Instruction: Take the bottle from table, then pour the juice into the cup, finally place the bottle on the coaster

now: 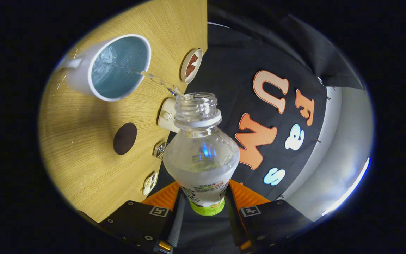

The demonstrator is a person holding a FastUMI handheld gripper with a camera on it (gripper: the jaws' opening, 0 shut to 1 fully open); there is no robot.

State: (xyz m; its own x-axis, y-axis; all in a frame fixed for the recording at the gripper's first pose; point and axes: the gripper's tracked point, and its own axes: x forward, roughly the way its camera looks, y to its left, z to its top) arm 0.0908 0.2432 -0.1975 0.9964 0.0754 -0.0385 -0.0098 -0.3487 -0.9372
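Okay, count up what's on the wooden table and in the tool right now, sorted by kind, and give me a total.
Bottles: 1, the clear bottle with the tool shut on it, tipped and pouring.
Cups: 1, the white cup taking the stream.
Coasters: 1, the dark round coaster.
Small dishes: 1, the white dish at the table's edge.
Total: 4

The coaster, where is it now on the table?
In the gripper view the dark round coaster lies flat on the wooden table, beside the white cup, apart from it and from the bottle the gripper holds.
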